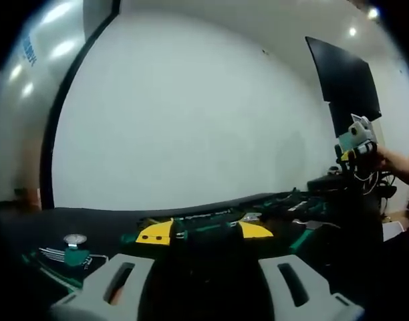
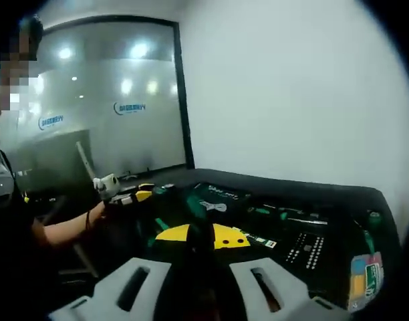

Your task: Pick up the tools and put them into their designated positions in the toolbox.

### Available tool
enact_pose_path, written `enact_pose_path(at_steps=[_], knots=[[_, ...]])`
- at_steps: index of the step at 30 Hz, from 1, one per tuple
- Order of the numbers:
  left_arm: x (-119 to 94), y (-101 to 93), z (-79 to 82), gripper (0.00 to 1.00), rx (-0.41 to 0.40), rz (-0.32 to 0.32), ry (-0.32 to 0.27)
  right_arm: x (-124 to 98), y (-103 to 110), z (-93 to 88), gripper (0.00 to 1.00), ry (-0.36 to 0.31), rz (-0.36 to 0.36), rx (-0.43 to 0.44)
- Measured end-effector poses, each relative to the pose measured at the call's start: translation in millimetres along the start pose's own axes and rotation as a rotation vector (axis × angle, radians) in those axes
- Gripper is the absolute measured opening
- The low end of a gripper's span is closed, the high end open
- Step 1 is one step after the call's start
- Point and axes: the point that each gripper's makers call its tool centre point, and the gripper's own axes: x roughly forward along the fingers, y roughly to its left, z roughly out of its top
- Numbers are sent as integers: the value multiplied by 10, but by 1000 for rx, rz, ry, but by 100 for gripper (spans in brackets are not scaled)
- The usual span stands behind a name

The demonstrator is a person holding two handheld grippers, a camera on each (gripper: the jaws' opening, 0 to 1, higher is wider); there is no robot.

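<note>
While raised above the dark table point(image 1: 31, 227), left gripper point(image 1: 203, 281) with pale fingers point(image 1: 117, 277) spread wide, nothing between them. Ahead at 12 o'clock, open toolbox point(image 1: 211, 224) lying flat, yellow-handled tools point(image 1: 156, 232) at its near edge, green-handled pieces point(image 1: 305, 237) off toward 2 o'clock. At 9 o'clock, a small green-based item with a round silver top point(image 1: 75, 249), well apart from the box. Far off at 3 o'clock, right gripper point(image 1: 357, 142) held up in a hand point(image 1: 391, 160), below a dark wall screen point(image 1: 345, 83).

From the right gripper view, right gripper point(image 2: 203, 284) with fingers point(image 2: 268, 281) apart; a dark shape rising between them, too dim to tell whether pinched. Toolbox point(image 2: 325, 221) spreading from 12 to 3 o'clock, yellow tool point(image 2: 221, 235) just ahead, row of bits point(image 2: 305, 249) at 2 o'clock, green screwdriver point(image 2: 295, 215) beyond. At 9 o'clock, left gripper point(image 2: 117, 188) in a person's hand point(image 2: 97, 212), grip state unreadable there. Glass partition point(image 2: 117, 100) behind, white wall point(image 2: 291, 87) at 1 o'clock.
</note>
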Motion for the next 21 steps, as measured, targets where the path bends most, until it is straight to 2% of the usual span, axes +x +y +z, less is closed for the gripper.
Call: enact_pose_path(at_steps=[4,7,11,13,14,15,16,17,18,19,21], knots=[[2,36,-8,37,0,0,1,127,81,-94,8,47,19,-20],[3,63,-14,37,1,0,2,221,101,-180,8,105,-15,-98],[4,62,-15,37,3,1,2,382,205,-409,10,212,22,-38],[5,45,-10,37,3,1,1,420,276,-596,10,300,51,-12],[6,42,-11,37,3,1,0,445,268,-629,9,303,35,28],[6,40,-11,37,2,1,0,474,255,-584,1,270,33,37],[6,72,-17,37,1,1,0,481,239,-539,0,245,38,66],[7,90,-19,37,2,1,0,456,204,-482,5,236,53,99],[8,95,-21,37,2,0,1,421,153,-412,10,219,50,91],[8,90,-22,37,3,0,2,380,49,-248,13,163,25,76],[12,88,-33,37,5,0,4,249,-131,-25,12,103,-20,26]])
